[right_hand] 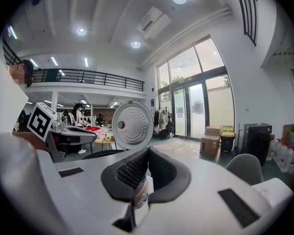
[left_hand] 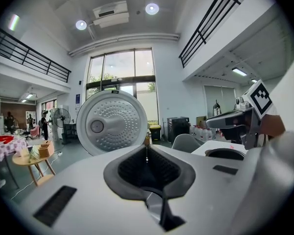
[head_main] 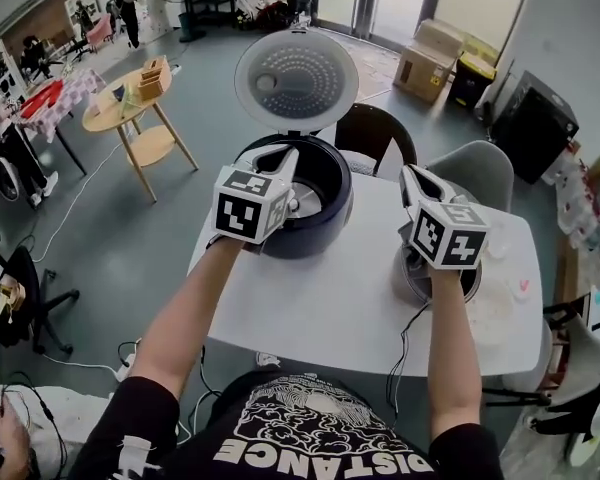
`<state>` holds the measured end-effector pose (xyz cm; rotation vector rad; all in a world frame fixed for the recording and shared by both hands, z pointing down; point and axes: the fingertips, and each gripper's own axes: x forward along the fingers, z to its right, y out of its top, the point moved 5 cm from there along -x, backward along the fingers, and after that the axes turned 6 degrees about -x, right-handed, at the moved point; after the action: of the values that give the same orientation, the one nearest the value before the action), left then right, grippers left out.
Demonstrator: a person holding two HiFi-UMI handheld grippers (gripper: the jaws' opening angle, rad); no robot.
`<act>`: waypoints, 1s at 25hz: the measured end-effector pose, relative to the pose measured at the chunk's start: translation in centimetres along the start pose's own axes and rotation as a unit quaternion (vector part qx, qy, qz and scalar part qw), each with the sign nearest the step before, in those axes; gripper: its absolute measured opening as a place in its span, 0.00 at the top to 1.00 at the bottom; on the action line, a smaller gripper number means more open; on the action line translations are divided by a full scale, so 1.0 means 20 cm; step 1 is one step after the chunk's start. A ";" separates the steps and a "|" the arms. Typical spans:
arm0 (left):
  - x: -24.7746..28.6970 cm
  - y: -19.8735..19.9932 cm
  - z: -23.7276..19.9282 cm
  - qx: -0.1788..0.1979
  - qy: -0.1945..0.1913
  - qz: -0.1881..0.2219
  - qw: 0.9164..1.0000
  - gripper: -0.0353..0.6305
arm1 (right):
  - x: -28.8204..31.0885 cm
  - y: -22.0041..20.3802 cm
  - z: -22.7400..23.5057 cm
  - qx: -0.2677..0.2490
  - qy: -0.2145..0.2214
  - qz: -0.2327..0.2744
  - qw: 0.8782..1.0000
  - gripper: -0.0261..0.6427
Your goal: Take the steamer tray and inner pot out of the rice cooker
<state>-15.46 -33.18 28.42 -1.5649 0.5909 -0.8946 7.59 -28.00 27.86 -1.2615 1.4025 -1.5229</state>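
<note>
Hovering, left gripper [head_main: 286,156] and right gripper [head_main: 411,175], jaws together

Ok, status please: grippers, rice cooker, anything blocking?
Left gripper shut, empty, over the rice cooker rim. Right gripper shut, empty, above a pot on the table. Lid up. Nothing in the way.

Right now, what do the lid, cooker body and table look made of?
Lid: the inner face looks like metal, probably aluminium; it is silver-grey and dimpled, with a soft sheen.
Cooker body: likely dark plastic or a painted shell; it is smooth, with glossy highlights.
Table: a white matte top, laminate or painted board; can't tell which.
</note>
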 end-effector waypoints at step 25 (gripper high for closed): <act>-0.01 -0.05 0.02 -0.009 0.006 -0.008 1.000 0.92 | -0.04 -0.05 0.01 -0.026 -0.012 0.004 1.000 0.94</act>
<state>-15.33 -32.57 29.37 -1.5819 0.5982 -0.9137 8.05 -27.09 28.66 -1.3006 1.4380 -1.4696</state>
